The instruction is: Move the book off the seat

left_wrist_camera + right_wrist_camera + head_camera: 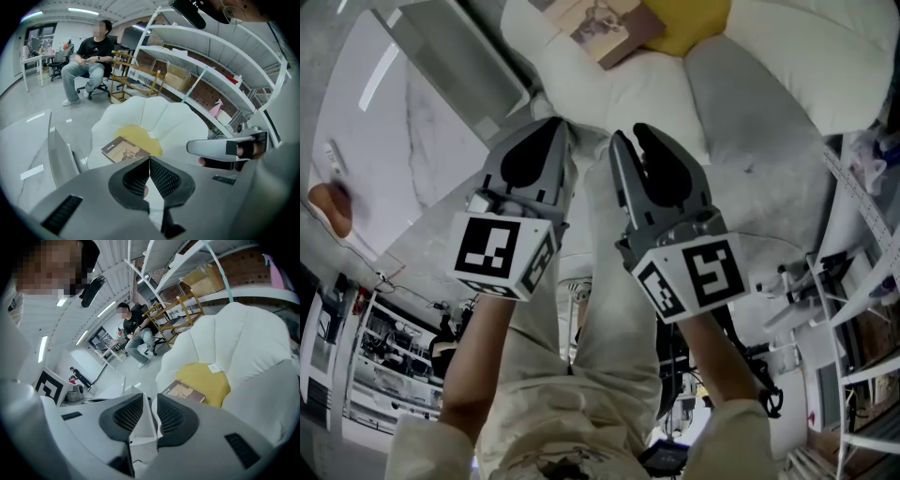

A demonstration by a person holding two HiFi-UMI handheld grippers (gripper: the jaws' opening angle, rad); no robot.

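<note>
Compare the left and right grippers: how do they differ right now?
The left gripper's jaws are shut, tips meeting; the right gripper's jaws stand slightly apart. In its own view the left gripper has the book up and to the left of its jaws; the right gripper has it to the right. Both are empty and short of the book, which lies on the yellow seat.

Left gripper [555, 124] pinched closed — right gripper [631, 134], fingers [172, 416] slightly apart.
</note>
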